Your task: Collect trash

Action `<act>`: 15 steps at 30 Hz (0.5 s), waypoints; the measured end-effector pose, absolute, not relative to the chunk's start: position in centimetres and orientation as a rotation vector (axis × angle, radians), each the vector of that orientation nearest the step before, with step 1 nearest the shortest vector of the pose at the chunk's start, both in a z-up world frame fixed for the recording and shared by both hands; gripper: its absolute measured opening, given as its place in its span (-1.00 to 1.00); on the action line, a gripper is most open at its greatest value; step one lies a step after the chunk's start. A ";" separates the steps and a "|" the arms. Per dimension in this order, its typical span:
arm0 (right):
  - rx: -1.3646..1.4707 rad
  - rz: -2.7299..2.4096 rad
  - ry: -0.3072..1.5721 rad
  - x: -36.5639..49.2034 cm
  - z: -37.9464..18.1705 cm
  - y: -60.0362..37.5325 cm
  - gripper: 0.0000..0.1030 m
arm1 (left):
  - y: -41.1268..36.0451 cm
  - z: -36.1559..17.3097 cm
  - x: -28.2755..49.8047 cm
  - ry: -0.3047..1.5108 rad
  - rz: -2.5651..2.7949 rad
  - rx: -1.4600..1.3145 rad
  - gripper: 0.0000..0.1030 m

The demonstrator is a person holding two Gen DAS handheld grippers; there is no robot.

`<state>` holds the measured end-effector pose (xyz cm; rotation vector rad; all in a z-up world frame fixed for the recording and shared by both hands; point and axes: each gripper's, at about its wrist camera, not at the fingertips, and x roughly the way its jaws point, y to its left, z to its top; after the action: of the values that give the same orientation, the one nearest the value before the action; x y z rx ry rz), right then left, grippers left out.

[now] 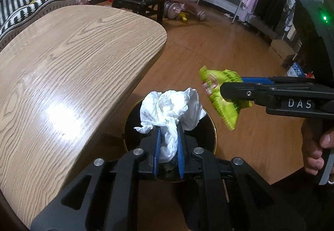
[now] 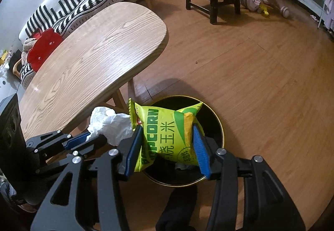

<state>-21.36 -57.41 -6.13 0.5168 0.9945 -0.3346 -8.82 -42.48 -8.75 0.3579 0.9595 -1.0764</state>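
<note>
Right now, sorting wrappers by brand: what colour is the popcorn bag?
Bright yellow-green with green lettering; the popcorn bag shows best in the right wrist view.

We see the counter (image 1: 68,59) as pale wood with bold grain and a glossy finish that throws back a bright glare. The floor (image 2: 261,89) is smooth orange-brown wood plank with a soft sheen. The tissue (image 1: 173,109) looks like thin, crumpled matt white paper. The popcorn bag (image 2: 167,135) is shiny yellow-green plastic film, creased. The bin (image 2: 217,126) shows a glossy black inside and a gold metal-looking rim. Our tongs (image 1: 169,143) are matt black plastic with ribbed blue pads (image 2: 201,149) and bright metal rivets.
</note>
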 end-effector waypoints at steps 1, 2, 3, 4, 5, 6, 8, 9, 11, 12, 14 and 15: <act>0.511 -0.340 0.993 -21.3 -6.0 -57.4 0.15 | -42.5 -8.7 -8.8 0.957 -1.075 0.355 -0.35; 0.507 -0.346 0.985 -21.4 -5.9 -57.4 0.23 | -42.5 -8.6 -8.9 0.953 -1.075 0.351 -0.19; 0.504 -0.345 0.978 -21.4 -5.7 -57.3 0.30 | -42.5 -8.5 -9.0 0.946 -1.077 0.345 0.07; 0.502 -0.343 0.975 -21.4 -5.6 -57.2 0.30 | -42.5 -8.3 -9.1 0.935 -1.079 0.342 0.16; 0.501 -0.342 0.974 -21.4 -5.4 -57.2 0.30 | -42.4 -8.1 -9.2 0.924 -1.081 0.342 0.17; 0.499 -0.341 0.973 -21.4 -5.3 -57.2 0.30 | -42.3 -7.9 -9.3 0.919 -1.084 0.342 0.23; 0.487 -0.338 0.968 -21.1 -4.8 -56.9 0.30 | -41.9 -7.4 -9.3 0.911 -1.089 0.333 0.36; 0.481 -0.334 0.962 -21.0 -4.4 -56.6 0.31 | -41.6 -7.1 -9.3 0.905 -1.091 0.324 0.41; 0.459 -0.325 0.940 -20.5 -3.3 -55.8 0.36 | -40.7 -6.1 -9.0 0.895 -1.083 0.308 0.52; 0.446 -0.317 0.929 -20.2 -2.6 -55.3 0.39 | -40.0 -5.6 -8.8 0.885 -1.070 0.300 0.63; 0.413 -0.302 0.905 -19.4 -1.3 -54.1 0.42 | -38.4 -4.4 -8.3 0.856 -1.036 0.284 0.71; 0.395 -0.293 0.892 -18.9 -0.7 -53.4 0.47 | -37.6 -4.0 -7.9 0.848 -1.023 0.277 0.74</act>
<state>-18.95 -53.37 -0.70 0.3955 0.8923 -0.2926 -7.95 -37.64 -3.95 0.2766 0.8478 -1.0227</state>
